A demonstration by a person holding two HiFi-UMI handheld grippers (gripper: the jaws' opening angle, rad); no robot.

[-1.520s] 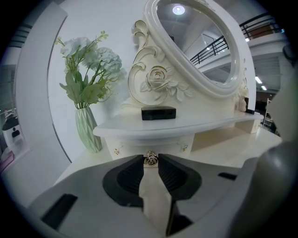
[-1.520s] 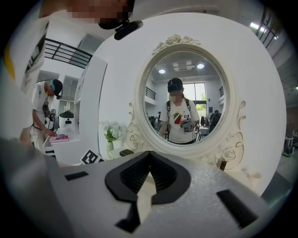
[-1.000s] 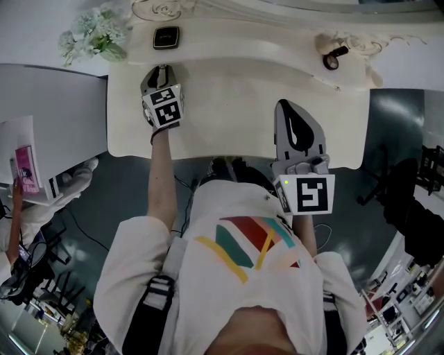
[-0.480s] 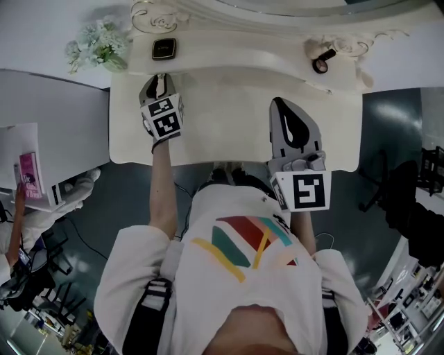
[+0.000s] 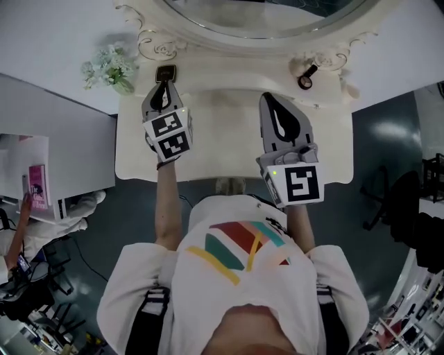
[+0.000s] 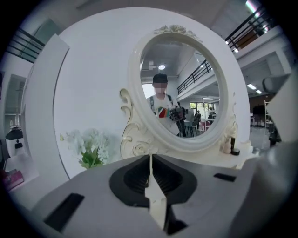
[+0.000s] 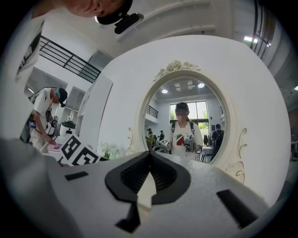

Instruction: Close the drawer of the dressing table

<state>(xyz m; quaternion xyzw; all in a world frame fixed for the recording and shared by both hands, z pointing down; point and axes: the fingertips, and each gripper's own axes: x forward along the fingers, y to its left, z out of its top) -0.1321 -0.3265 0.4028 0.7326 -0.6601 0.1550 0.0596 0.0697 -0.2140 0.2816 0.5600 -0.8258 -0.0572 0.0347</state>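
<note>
Both forearms stretched forward over the dressing table (image 5: 222, 149), a claw in each hand, both aimed at the oval mirror (image 5: 257, 17). Left gripper (image 5: 164, 87) held above the top's left rear part, tilted a little downward; its jaws have just been closing and now meet at the tips, nothing between them. Right gripper (image 5: 270, 98) held roughly level above the right half, jaws together, also empty. Neither claw touches the table. Drawer: under the tabletop's near edge, just in front of my body, hidden from above, so I cannot tell how it stands. On the cream top: white flowers (image 5: 109, 68) at the rear left corner, a small dark square box (image 5: 165, 72) beside the left claw's tip, a small round dark item (image 5: 305, 82) rear right. White cabinet (image 5: 55, 132) to the left; dark floor (image 5: 388, 139) around.
</note>
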